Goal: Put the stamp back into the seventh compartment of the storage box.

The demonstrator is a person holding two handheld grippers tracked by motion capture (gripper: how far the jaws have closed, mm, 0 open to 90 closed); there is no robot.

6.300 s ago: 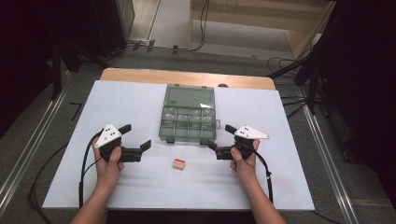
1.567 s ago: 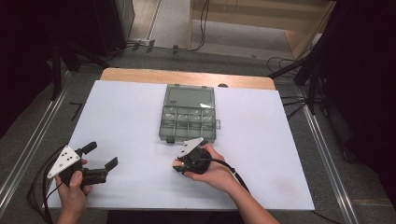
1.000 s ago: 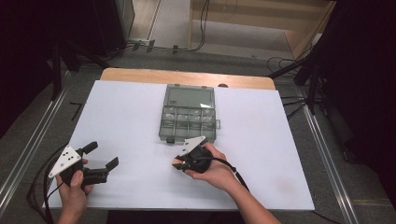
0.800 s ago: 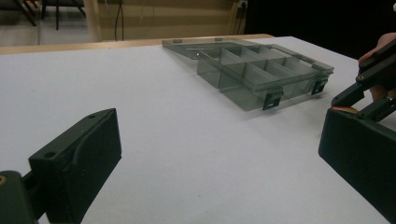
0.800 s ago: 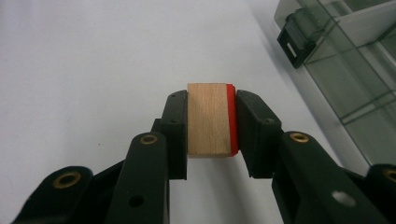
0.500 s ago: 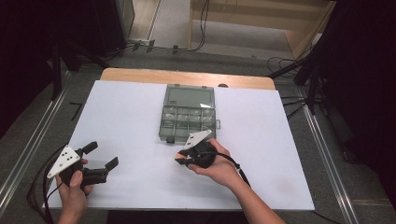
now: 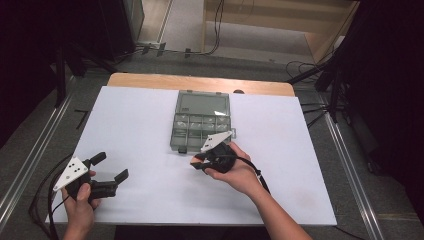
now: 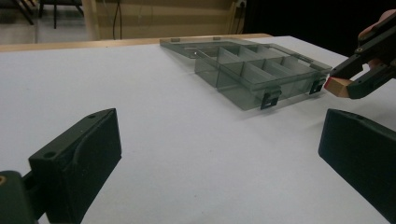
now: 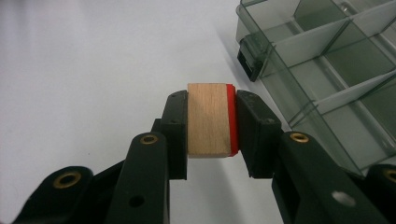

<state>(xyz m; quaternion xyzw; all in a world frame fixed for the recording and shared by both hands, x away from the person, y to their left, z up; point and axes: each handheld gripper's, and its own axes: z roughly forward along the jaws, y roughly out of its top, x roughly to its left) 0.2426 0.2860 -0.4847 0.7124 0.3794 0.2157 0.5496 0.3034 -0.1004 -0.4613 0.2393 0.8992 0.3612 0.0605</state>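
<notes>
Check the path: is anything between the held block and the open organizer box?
Nothing visible. The right gripper holds the wooden block just short of the organizer box; bare table between them, lid open.

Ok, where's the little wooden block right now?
The wooden block is clamped between the right gripper's jaws, held just off the front left corner of the open compartment box.

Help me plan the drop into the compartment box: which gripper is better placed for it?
Right. The right gripper is shut on the wooden block, beside the compartment box. The left gripper is open and empty, far off at the table's near left.
</notes>
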